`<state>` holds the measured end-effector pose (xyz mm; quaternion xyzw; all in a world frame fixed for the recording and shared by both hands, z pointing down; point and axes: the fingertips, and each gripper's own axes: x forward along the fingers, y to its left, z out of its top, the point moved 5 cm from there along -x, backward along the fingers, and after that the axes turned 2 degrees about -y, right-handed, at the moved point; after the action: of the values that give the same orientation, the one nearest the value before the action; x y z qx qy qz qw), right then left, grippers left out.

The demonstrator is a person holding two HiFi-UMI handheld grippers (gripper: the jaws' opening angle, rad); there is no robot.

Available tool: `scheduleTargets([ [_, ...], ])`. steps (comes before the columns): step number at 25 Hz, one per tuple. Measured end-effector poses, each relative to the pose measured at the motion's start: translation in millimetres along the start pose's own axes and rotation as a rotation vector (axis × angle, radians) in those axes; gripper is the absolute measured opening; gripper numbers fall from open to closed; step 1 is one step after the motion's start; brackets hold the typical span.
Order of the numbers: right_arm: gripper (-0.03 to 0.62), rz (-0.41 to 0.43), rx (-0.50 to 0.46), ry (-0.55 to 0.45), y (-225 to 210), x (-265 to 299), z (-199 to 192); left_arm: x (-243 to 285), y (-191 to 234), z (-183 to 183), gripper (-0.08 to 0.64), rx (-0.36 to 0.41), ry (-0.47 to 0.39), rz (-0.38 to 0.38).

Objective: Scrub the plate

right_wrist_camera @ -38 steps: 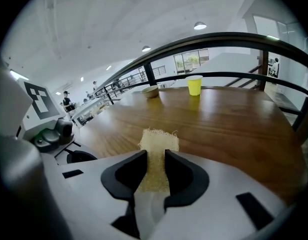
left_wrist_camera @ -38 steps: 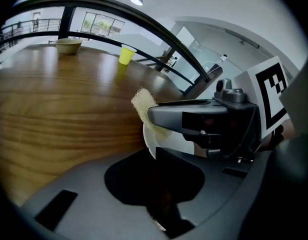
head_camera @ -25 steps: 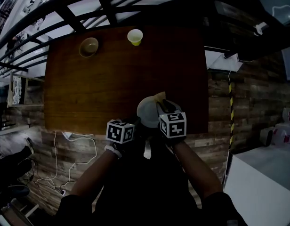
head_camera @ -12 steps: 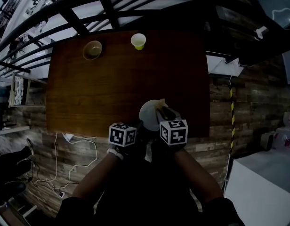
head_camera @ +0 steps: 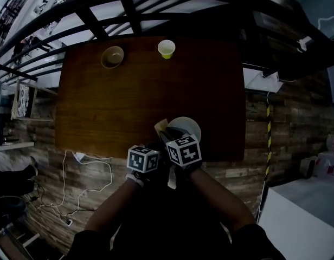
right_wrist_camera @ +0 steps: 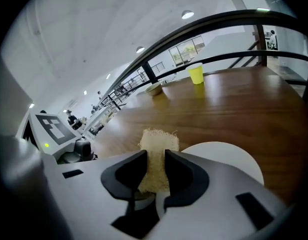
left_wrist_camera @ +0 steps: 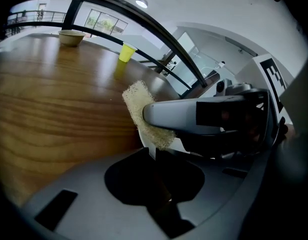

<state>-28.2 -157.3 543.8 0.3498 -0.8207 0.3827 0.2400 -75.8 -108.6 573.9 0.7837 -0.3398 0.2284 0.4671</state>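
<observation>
right gripper point(right_wrist_camera: 155, 160): clamped on sponge point(right_wrist_camera: 159, 139). left gripper point(left_wrist_camera: 153, 155): pinching plate point(right_wrist_camera: 226, 156) rim. risk: plate near surface point(head_camera: 113, 102) edge; hard scrubbing may slip it off.

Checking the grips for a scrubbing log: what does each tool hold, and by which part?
The right tool pinches the beige fibrous scrub pad by its near end; the left tool clamps the round white plate by its rim.

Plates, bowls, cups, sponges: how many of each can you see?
plate: 1
sponge: 1
bowl: 1
cup: 1
Total: 4
</observation>
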Motion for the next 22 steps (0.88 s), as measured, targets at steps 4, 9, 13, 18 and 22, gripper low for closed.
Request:
scheduleTargets([
  [4,0.120,-0.034,0.058,-0.010,-14,-10,-7,-2,1,-4,0.034,0.001,0.010,0.008],
  [9,0.120,-0.111,0.128,-0.048,-49,-37,-17,-1,4,-4,0.034,-0.004,0.021,0.026],
  [13,0.120,-0.172,0.184,-0.091,-77,-59,-19,0,7,-7,0.034,0.012,0.045,0.035],
  [18,0.120,-0.239,0.235,-0.138,-96,-84,-17,-1,7,-10,0.034,0.004,0.045,0.031],
  [22,0.120,-0.242,0.257,-0.167,-97,-92,-15,2,3,-6,0.034,0.004,0.035,0.025],
])
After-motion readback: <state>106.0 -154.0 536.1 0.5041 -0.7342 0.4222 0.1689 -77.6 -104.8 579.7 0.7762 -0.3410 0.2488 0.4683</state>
